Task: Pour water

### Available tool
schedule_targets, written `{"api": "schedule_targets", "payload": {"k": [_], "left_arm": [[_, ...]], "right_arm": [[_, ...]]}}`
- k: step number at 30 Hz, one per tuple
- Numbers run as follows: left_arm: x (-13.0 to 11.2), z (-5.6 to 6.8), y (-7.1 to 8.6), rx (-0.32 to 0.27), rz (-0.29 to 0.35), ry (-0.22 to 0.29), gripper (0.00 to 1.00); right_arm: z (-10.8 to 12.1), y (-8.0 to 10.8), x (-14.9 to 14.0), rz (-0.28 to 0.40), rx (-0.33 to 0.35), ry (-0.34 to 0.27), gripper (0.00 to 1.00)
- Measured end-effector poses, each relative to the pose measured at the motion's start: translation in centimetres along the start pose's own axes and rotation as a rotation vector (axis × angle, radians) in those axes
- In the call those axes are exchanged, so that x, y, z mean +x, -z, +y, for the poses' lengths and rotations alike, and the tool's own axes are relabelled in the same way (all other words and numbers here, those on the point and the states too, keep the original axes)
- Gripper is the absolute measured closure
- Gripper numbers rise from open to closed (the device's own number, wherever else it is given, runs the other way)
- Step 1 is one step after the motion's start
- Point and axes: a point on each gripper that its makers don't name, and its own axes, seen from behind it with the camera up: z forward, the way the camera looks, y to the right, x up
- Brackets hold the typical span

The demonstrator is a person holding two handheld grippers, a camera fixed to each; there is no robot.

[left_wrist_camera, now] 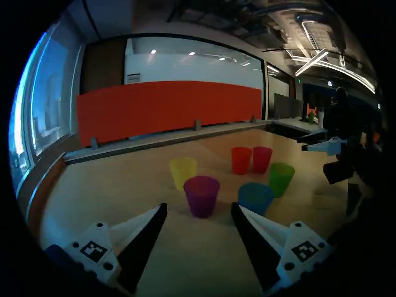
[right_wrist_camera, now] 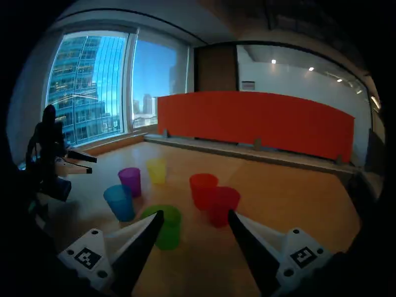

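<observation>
Several plastic cups stand together on a wooden table. In the left gripper view a purple cup is nearest, just beyond my open left gripper, with a blue cup, a green cup, a yellow cup, an orange-red cup and a crimson cup around it. The right gripper shows far right. In the right gripper view my right gripper is open, empty, with the green cup and crimson cup just ahead. The left gripper sits far left.
An orange partition runs along the table's far edge. Large windows line one side. Bare tabletop lies beyond the cups. A shelf with small items stands at the far right.
</observation>
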Motion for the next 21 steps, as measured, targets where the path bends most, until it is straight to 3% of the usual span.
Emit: {"api": "schedule_targets", "payload": {"k": [7,21], "left_arm": [[1.6,-2.1,0.9,0.095,0.075,0.004,0.04],[3.4,-4.9,2.1,0.248,0.174,0.035,0.04]], "right_arm": [[2.3,0.0,1.6,0.071,-0.096,-0.036,0.0],[6.9,1.3,4.0,0.223,-0.315,-0.062,0.0]]}}
